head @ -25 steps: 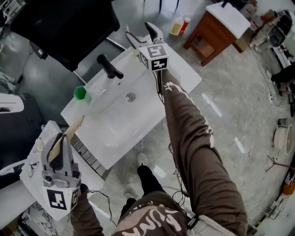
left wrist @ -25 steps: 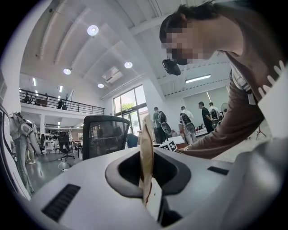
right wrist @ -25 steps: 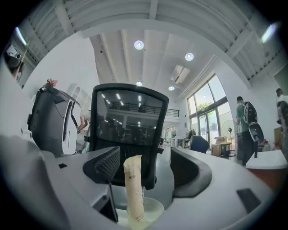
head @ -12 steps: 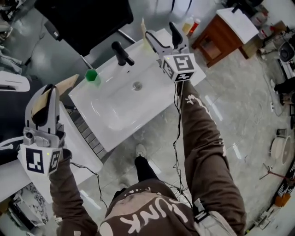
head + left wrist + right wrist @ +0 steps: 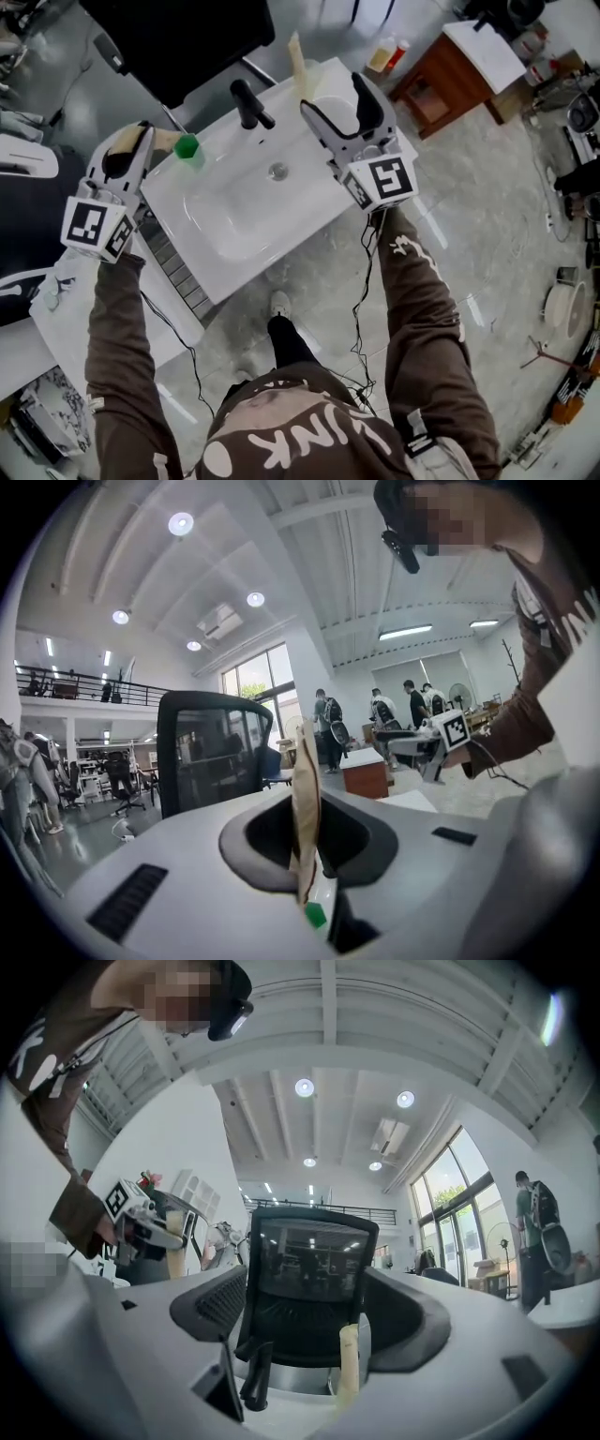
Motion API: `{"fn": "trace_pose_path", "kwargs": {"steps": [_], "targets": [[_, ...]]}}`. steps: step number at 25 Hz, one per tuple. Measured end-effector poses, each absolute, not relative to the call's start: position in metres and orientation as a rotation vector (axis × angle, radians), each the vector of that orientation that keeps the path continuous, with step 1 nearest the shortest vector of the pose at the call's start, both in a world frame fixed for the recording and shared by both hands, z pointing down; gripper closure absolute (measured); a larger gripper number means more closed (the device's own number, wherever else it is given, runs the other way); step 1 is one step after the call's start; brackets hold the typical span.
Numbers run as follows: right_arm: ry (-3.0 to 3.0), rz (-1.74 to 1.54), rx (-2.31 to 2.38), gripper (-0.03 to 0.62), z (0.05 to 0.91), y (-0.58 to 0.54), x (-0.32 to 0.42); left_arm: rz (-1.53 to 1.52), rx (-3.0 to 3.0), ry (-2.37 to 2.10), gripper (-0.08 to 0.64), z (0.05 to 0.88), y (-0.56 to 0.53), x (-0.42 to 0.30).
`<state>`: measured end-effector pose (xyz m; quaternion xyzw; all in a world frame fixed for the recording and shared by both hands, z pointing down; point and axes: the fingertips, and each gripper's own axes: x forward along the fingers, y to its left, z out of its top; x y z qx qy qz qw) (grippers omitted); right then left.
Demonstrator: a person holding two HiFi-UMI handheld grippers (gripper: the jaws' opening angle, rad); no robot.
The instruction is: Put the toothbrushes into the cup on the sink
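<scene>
My left gripper is shut on a beige paper-wrapped toothbrush, which sticks out past the fingers toward a small green cup at the left end of the white sink. In the left gripper view the toothbrush stands pinched between the jaws. My right gripper hangs over the sink's far right corner. Its jaws have just been opening and grip nothing. Ahead of it a second beige toothbrush stands in a clear cup. From above that toothbrush leans beyond the fingers.
A black faucet rises at the sink's back edge. Behind the sink stands a black office chair. To the right of the sink, on the grey floor, is a wooden cabinet. A white shelf with small items lies at lower left.
The left gripper carried its toothbrush up from the lower left to the sink's left end. The right gripper drew back from the far corner and rose, leaving a toothbrush standing there.
</scene>
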<state>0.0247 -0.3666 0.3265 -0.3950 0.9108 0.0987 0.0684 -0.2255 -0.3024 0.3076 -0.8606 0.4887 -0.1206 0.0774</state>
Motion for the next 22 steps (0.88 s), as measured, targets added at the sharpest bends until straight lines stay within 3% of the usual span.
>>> {"fn": "trace_pose_path", "kwargs": {"steps": [22], "targets": [[2.794, 0.219, -1.185, 0.199, 0.362, -0.322, 0.06, -0.51, -2.649, 1.531, 0.528, 0.444, -0.355, -0.234]]}}
